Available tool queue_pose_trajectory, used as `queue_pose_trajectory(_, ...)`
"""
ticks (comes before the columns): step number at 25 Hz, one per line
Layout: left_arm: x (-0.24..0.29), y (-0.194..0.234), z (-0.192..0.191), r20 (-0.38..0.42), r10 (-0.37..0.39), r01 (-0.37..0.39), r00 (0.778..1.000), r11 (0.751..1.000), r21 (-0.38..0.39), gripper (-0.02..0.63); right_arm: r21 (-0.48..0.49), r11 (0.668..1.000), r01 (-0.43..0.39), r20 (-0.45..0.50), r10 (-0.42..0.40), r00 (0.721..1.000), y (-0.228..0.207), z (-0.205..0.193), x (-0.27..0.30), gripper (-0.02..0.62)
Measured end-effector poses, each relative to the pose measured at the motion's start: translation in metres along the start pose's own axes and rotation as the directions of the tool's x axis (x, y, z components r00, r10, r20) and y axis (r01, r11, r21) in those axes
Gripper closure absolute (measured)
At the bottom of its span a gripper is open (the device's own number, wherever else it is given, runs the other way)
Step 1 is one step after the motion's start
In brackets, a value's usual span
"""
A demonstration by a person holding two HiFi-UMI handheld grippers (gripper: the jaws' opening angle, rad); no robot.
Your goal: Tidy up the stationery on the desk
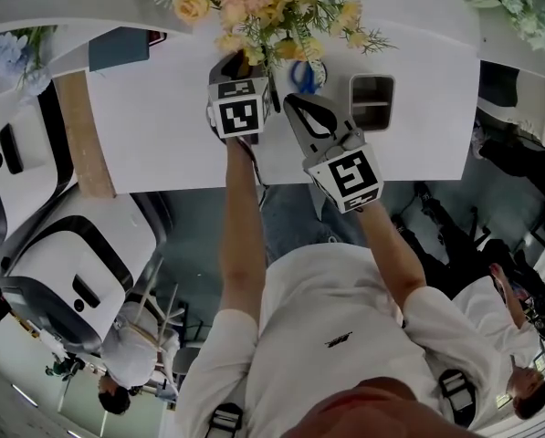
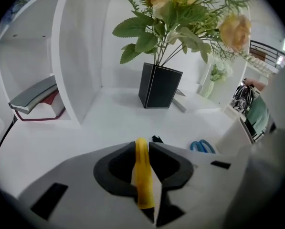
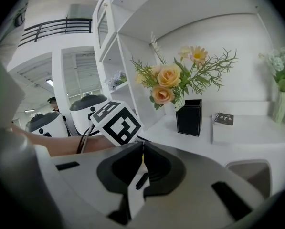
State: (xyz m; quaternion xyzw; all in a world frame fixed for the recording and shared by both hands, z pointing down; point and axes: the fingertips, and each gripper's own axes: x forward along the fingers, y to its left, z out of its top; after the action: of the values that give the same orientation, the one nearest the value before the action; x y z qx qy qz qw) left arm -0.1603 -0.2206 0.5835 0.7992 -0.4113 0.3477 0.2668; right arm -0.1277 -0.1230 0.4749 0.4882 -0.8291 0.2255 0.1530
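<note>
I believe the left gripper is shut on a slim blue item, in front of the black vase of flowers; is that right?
Not quite. The left gripper is shut on a slim item in front of the black vase, but that item is yellow, not blue. The left gripper view shows this.

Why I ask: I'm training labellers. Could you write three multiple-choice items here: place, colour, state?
1. The scissors lie: A on the desk by the vase; B in the left gripper; C in the right gripper.
2. The left gripper's pen is: A red; B yellow; C green.
3. The right gripper's fingers are: A wide apart; B together; C round the vase.
Answers: 1A, handles show on the desk; 2B, yellow in that gripper's view; 3B, no gap shows.
</note>
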Motion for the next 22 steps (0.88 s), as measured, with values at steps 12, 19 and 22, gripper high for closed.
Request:
queue_pose_trajectory(12,-0.043,-0.006,0.009,0.109,-0.006,0.009,0.994,1.000,-0.024,0.606,0.008,1.000,0.017,0.007,-0.017,1.000,-0.009,-0.002,-0.020,0.595)
queue_pose_trajectory(19,-0.083,-0.028,0.026,0.210,-0.041,0.043,0.977,0.999,-0.003,0.606,0.011,1.000,0.023,0.014,-0.023,1.000,-0.012,0.000,-0.036,0.595)
queue_pose_trajectory(22,-0.101,-0.041,0.034,0.260,-0.067,0.067,0.963,0.998,0.009,0.606,0.018,0.999,0.030,0.020,-0.030,0.999,-0.016,0.000,-0.045,0.595)
